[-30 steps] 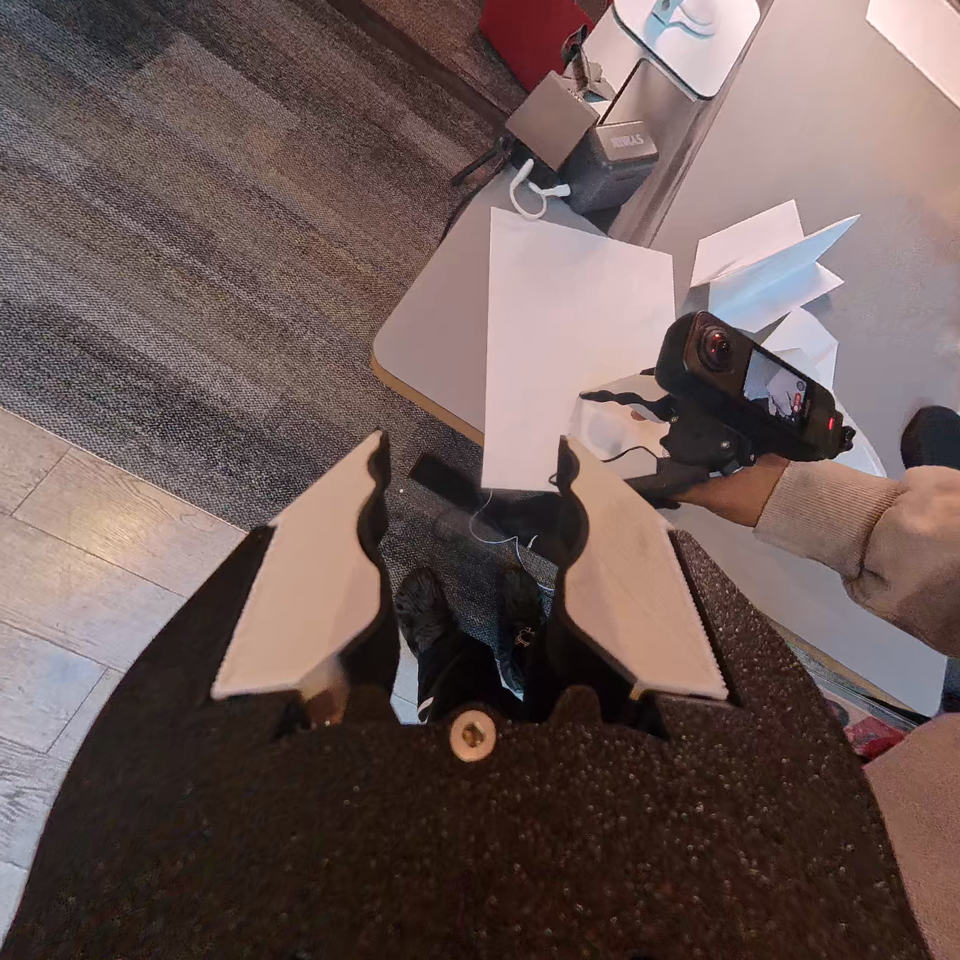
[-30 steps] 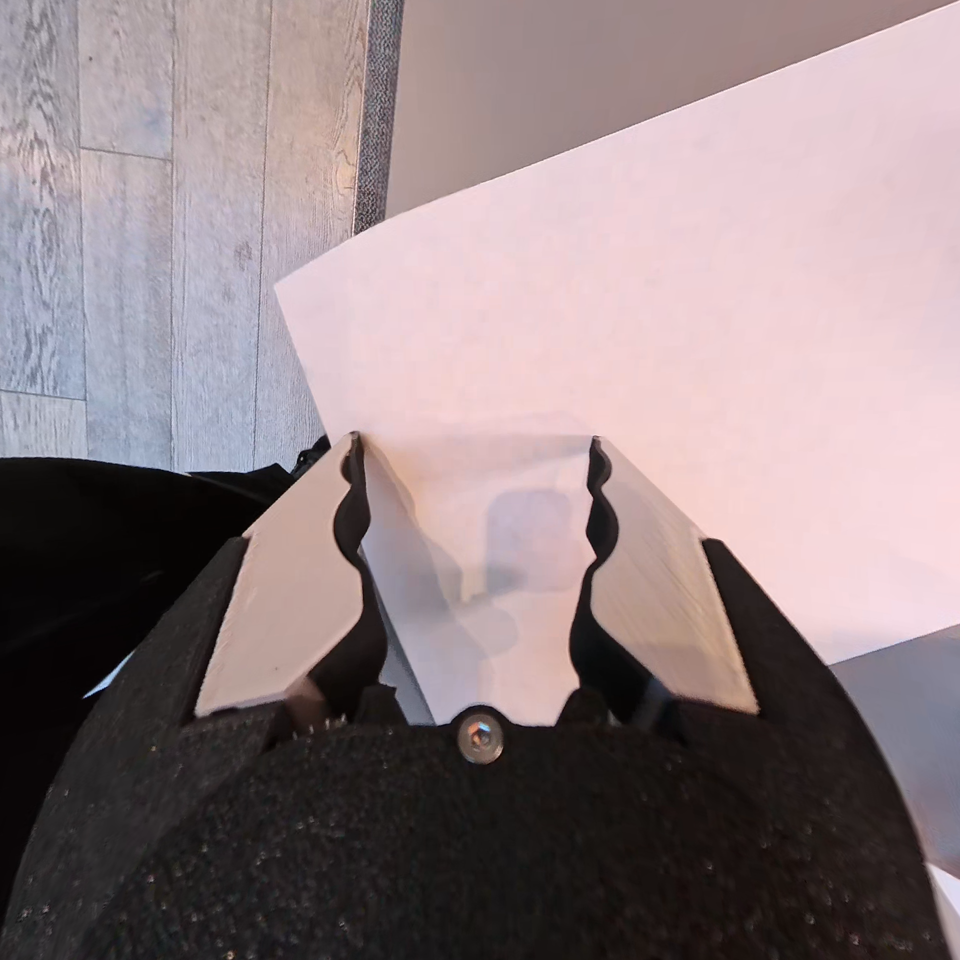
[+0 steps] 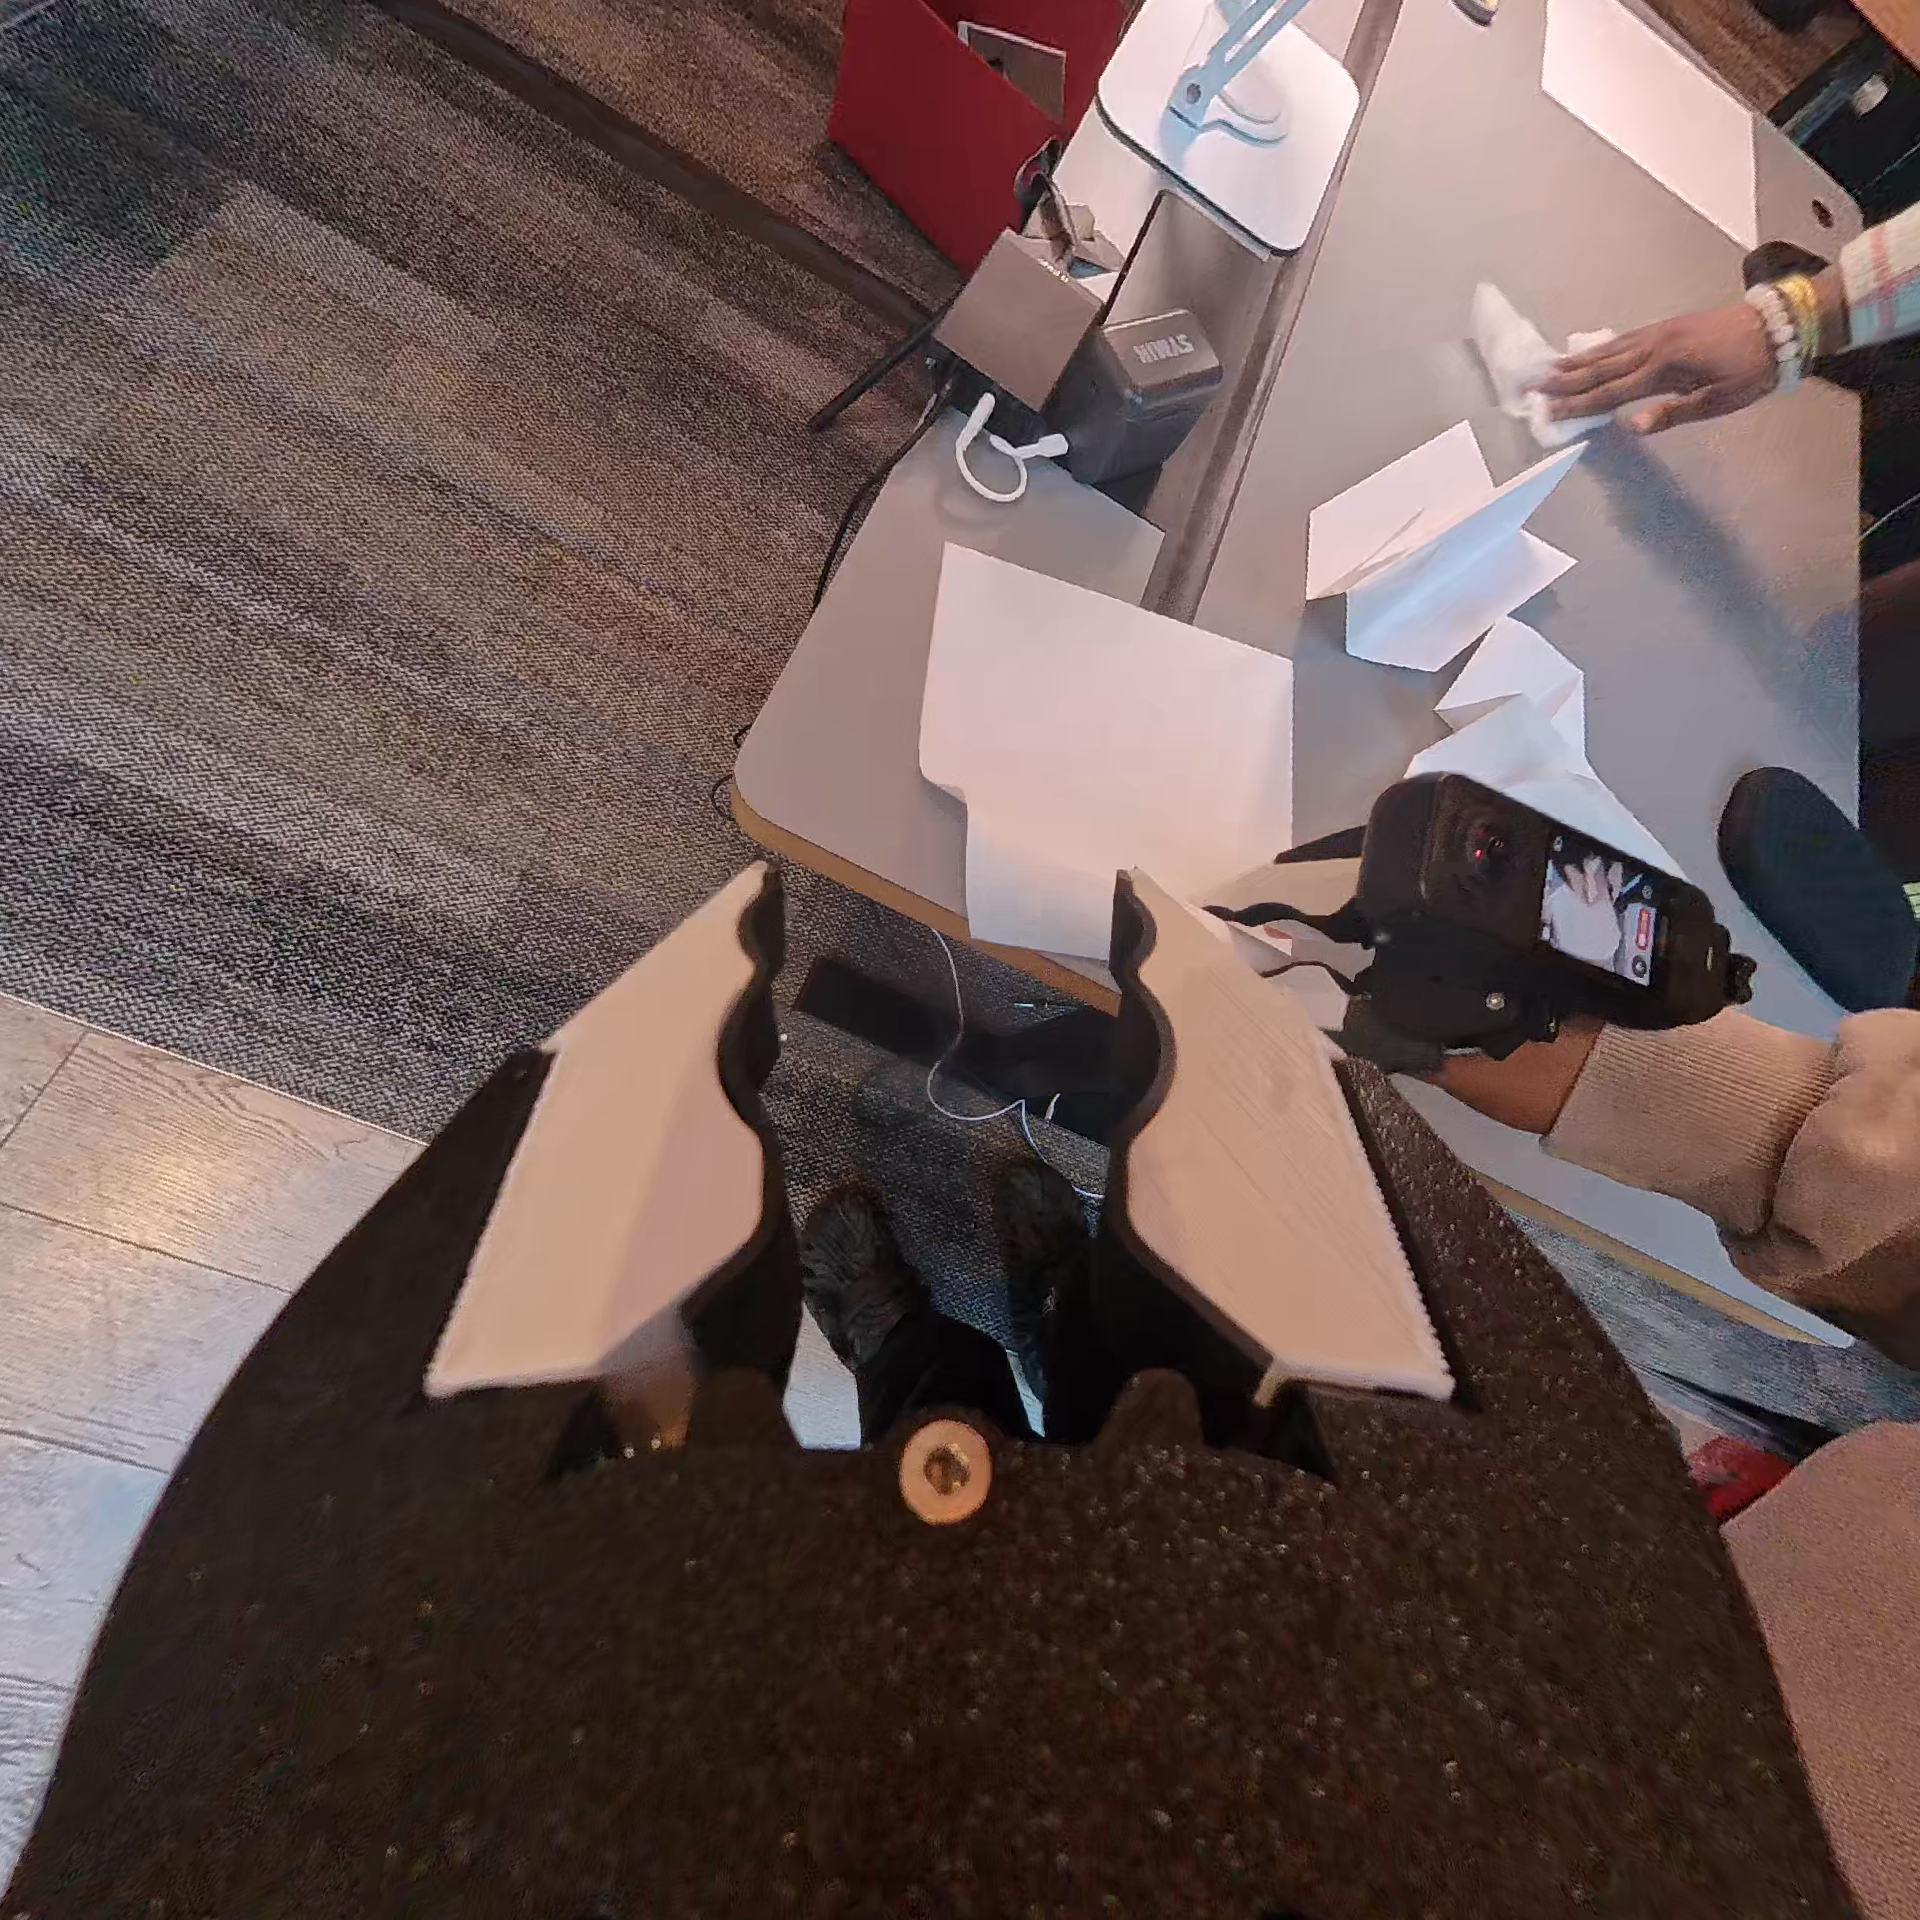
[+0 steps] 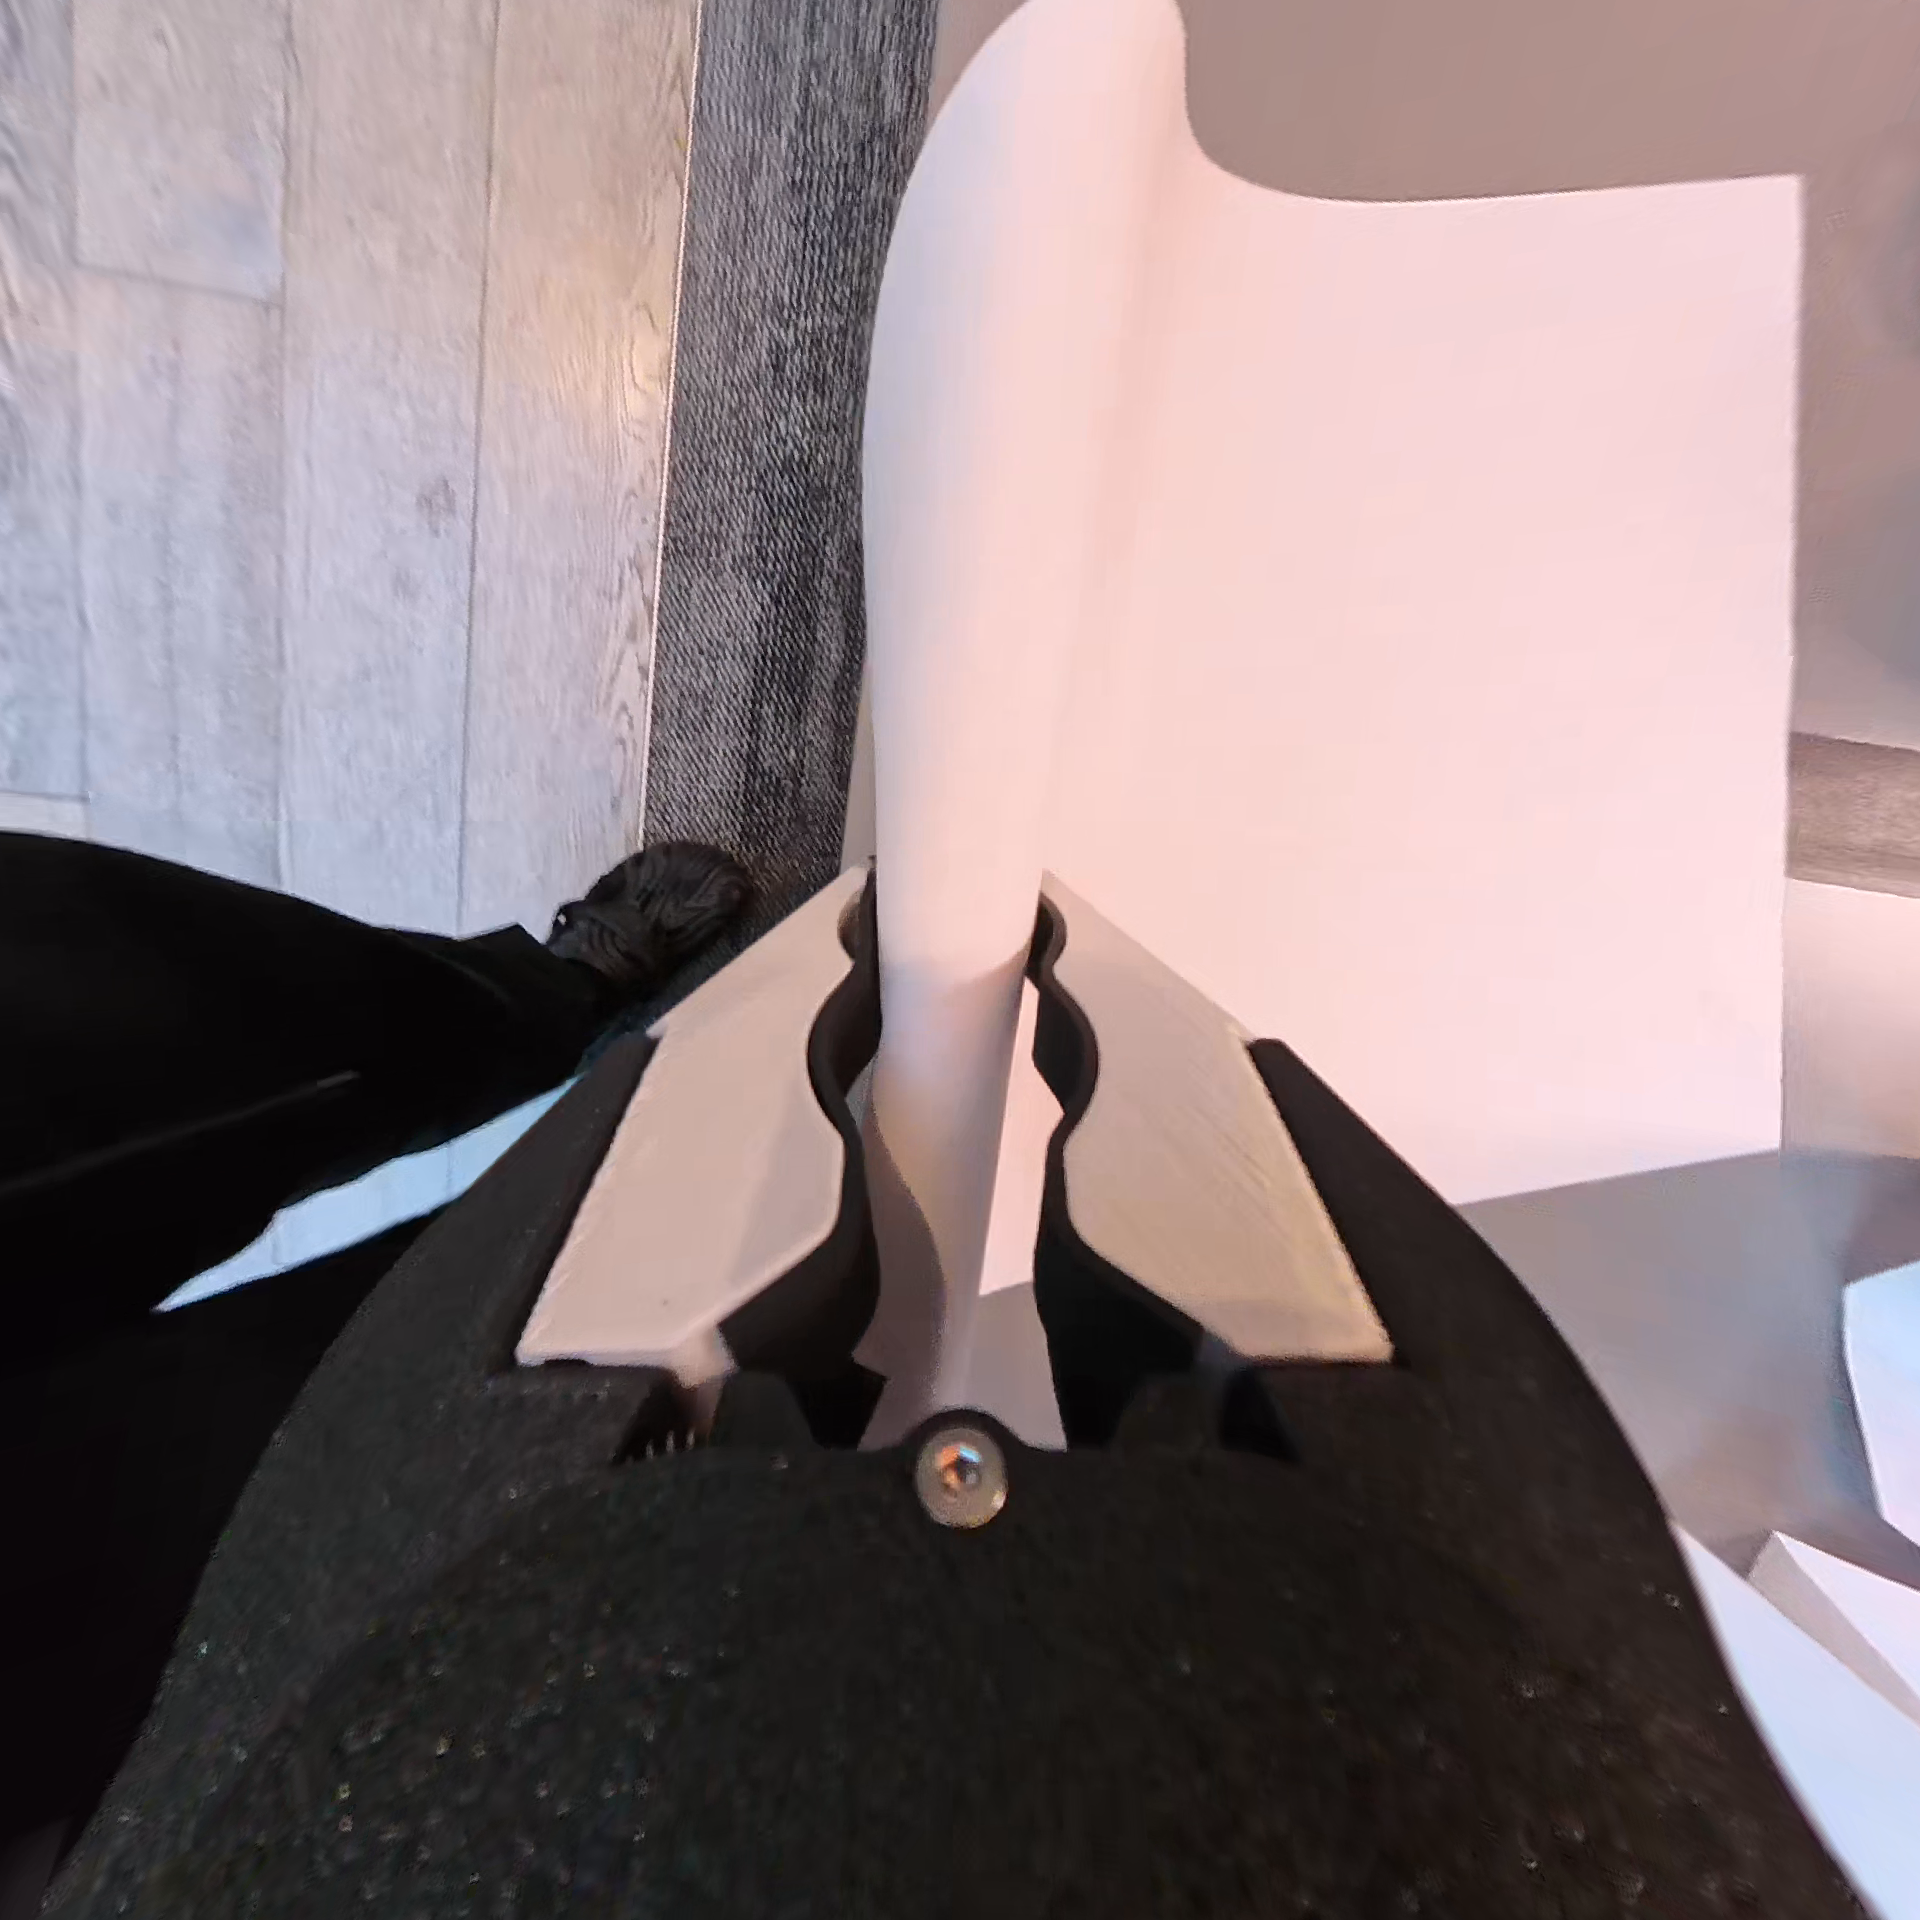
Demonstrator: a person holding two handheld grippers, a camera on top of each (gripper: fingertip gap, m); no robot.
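Note:
A white sheet of paper lies on the grey table, its near edge past the table's rim. My right gripper is shut on the sheet at its near edge. The pinched part stands up in a curl between the fingers. In the left wrist view the camera body on the right gripper shows, held by a hand in a beige sleeve. My left gripper is open and empty. It hangs over the carpet just short of the table's edge, apart from the sheet.
Folded white papers lie farther right on the table. Another person's hand presses a white tissue on the far side. A black box, a cable and a red box stand at the back. Shoes and a cord are on the carpet below. The left gripper's tips are roughly 25 cm from the right gripper's.
My right gripper has shut on the sheet's edge and raised it into a curl. The left gripper stays open and has drawn back a little. Another person's hand has come into view.

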